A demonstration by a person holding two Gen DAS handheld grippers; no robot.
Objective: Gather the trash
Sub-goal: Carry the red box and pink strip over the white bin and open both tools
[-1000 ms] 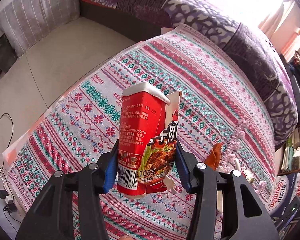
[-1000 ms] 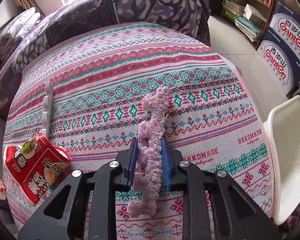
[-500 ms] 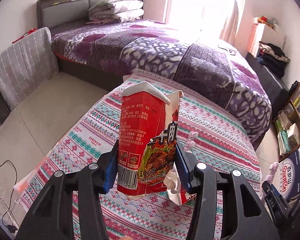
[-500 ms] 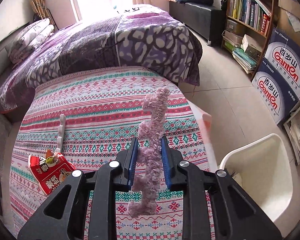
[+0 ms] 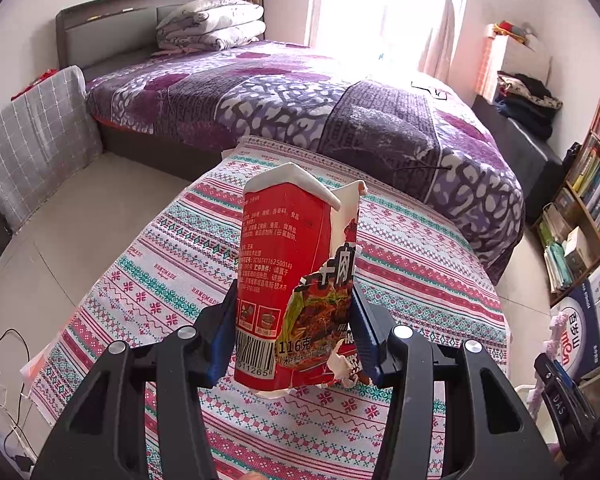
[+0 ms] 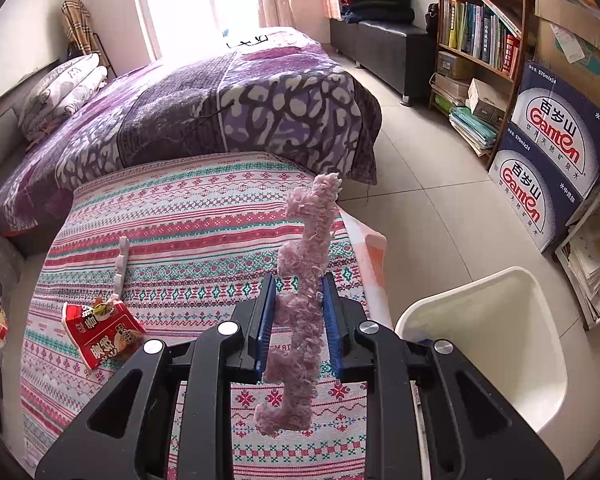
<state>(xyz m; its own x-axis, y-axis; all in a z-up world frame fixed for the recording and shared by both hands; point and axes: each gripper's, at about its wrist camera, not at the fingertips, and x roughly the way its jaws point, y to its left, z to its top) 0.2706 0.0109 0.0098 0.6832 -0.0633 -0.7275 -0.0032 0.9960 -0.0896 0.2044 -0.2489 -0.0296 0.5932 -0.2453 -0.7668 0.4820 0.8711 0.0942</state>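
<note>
The left tongs (image 5: 296,324) grip a red instant-noodle packet (image 5: 292,280) about halfway open, their blue pads pressing its two sides near the barcode end. The packet stands upright between them, torn white top uppermost, lifted clear of the tabletop (image 5: 420,264) with its striped, cross-stitch-patterned cloth.

The right tongs (image 6: 299,318) are almost fully closed, pinching a strip of fluffy pink yarn trim (image 6: 306,280). The trim runs lengthwise through the gap, its upper end sticking out past the tips and its lower end hanging loose, off the tabletop.

In the right wrist view, a second red noodle packet (image 6: 100,330) lies flat on the cloth near the tabletop's left edge, and a white plastic strip (image 6: 120,262) lies just beyond it, closer to the far edge. A white trash bin (image 6: 496,344) stands on the tiled floor beside the tabletop's right edge, its mouth open to the camera. A bed with a purple quilt (image 6: 220,112) borders the far edge.
</note>
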